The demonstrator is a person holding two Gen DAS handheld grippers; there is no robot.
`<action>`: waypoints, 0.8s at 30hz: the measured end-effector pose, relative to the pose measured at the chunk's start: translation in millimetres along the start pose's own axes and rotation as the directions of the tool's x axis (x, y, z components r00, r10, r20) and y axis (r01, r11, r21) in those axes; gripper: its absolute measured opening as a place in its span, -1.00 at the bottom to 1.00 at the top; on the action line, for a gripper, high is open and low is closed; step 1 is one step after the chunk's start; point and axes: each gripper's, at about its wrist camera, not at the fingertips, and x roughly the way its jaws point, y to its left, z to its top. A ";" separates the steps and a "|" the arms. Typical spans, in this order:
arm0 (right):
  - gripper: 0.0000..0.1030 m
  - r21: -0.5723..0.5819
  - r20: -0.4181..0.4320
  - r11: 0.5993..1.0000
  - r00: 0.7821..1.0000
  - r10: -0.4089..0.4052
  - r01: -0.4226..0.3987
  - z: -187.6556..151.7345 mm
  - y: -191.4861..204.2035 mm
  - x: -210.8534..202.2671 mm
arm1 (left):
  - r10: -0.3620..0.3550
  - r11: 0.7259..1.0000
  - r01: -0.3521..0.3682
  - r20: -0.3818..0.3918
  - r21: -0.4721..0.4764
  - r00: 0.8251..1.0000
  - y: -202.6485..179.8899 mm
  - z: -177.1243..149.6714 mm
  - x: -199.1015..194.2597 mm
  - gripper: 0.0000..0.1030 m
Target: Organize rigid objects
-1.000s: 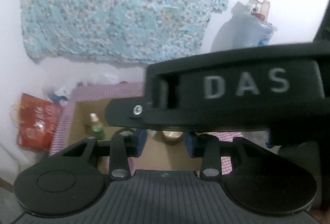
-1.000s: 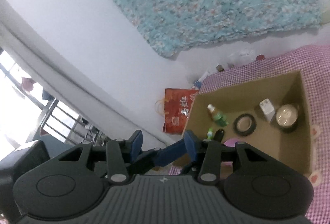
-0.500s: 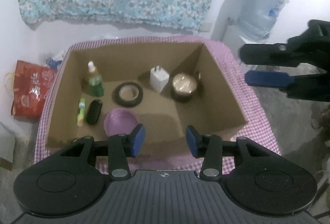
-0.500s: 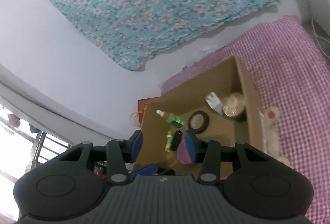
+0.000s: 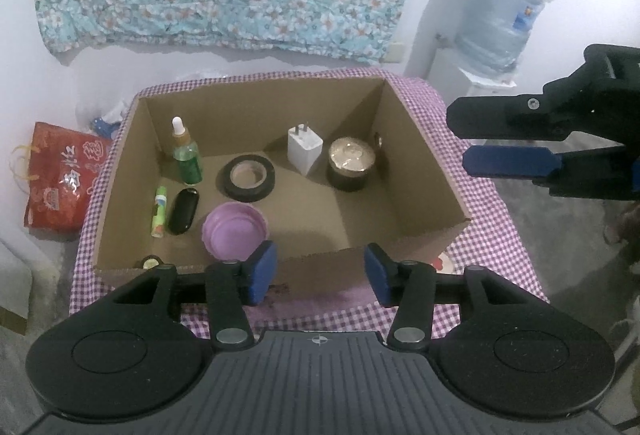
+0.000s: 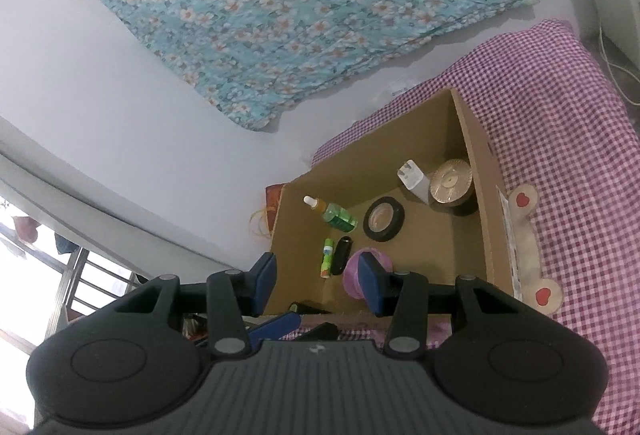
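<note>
While the left gripper (image 5: 320, 269) hangs with its jaws spread and nothing between them just before the near wall of the cardboard box (image 5: 424, 163), the left wrist view looks down into that box. Inside it a green dropper bottle (image 5: 186, 159) stands at the far left, a tape roll (image 5: 249, 178) lies mid-floor, and a white charger (image 5: 305, 150) leans beside a round tin (image 5: 352, 163) near the right wall. A purple lid (image 5: 235, 231), a black oval case (image 5: 183, 211) and a green tube (image 5: 159, 211) lie toward the near-left corner. Right of the box hovers the right gripper (image 5: 508, 143).

From the right wrist view, the right gripper (image 6: 316, 287) is released and empty above the box (image 6: 476, 155), which rests on a checked cloth (image 6: 560, 115).
</note>
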 end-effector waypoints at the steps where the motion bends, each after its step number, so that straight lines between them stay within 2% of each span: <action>1: -0.07 -0.001 -0.001 1.000 1.000 -0.001 0.001 -0.8 0.0 -1.0 | 0.001 1.000 -0.001 -0.001 0.001 1.000 0.1 -0.4 0.1 -0.04; 24: -0.06 0.008 -0.015 1.000 1.000 -0.004 0.004 -12.9 -7.1 -7.8 | 0.011 1.000 -0.010 -0.014 0.029 1.000 -5.6 -8.2 0.2 0.09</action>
